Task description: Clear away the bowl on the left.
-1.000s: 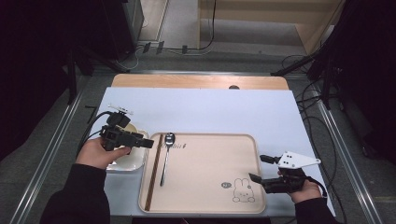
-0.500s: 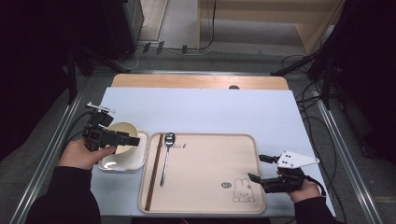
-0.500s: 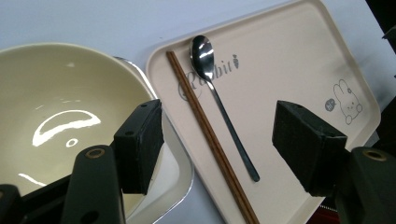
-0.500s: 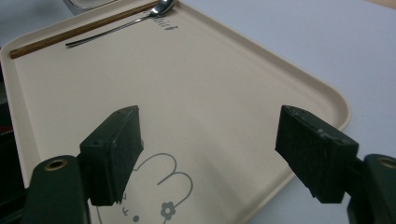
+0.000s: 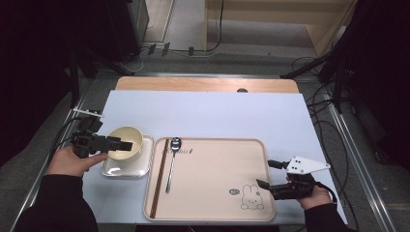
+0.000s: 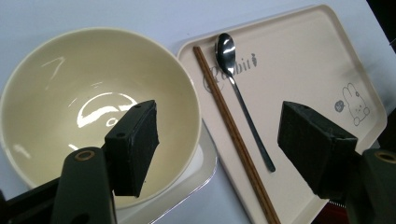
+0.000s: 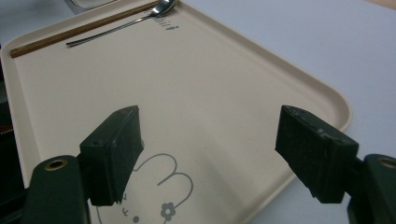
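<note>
The left gripper hovers at the left middle of the high view, its fingers having just been opening; they now stand wide and hold nothing. One finger hangs over the hollow of the cream bowl and the other is out past its rim, toward the tray. The bowl sits upright on a small square plate, touching the tray's left edge. The right gripper rests at the lower right over the tray's rabbit corner, fingers spread and empty, well apart from the bowl. So the left hand is the nearer one. The spoon and chopsticks lie lengthwise up the tray's left side.
</note>
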A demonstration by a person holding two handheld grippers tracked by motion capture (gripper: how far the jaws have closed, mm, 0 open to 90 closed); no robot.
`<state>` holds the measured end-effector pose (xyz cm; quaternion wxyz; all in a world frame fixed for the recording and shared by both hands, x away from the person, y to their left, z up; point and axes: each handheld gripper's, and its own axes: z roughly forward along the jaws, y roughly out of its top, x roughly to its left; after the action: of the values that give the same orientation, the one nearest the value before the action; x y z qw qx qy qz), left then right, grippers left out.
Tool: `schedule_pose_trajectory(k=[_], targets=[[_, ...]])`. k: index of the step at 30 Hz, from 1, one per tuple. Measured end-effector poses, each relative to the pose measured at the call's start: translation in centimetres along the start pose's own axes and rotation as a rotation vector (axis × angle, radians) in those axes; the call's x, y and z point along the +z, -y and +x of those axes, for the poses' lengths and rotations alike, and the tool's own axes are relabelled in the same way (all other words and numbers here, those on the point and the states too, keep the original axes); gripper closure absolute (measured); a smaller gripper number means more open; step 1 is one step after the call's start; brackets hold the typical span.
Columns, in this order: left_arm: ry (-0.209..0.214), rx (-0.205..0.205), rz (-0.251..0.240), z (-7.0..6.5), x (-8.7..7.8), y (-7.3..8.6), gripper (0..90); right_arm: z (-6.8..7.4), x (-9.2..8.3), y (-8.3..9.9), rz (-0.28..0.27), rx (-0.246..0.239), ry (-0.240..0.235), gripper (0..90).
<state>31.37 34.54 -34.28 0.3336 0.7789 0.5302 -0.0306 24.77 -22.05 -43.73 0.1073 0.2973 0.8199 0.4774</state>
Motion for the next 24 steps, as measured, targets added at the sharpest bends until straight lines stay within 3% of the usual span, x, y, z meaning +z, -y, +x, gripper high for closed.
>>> schedule_pose_trajectory(k=[3,8,17,19,24], targets=[[-0.011,-0.016,-0.001,0.8,-0.4,0.3,27.6,0.0,0.0,0.0,-0.001,-0.001,0.000,22.8],[-0.070,-0.057,-0.003,2.0,-0.9,0.8,30.0,0.0,0.0,0.0,0.000,-0.001,0.000,22.8],[-0.114,-0.115,-0.019,4.5,-1.7,1.8,32.7,0.0,0.1,-0.1,0.000,-0.004,0.000,22.8],[-0.141,-0.124,-0.017,5.0,-1.6,2.0,34.4,0.0,0.1,0.0,0.002,-0.004,0.000,22.8],[-0.154,-0.160,0.000,6.6,-0.6,2.4,41.0,0.1,0.1,0.0,0.003,-0.005,-0.001,22.8]])
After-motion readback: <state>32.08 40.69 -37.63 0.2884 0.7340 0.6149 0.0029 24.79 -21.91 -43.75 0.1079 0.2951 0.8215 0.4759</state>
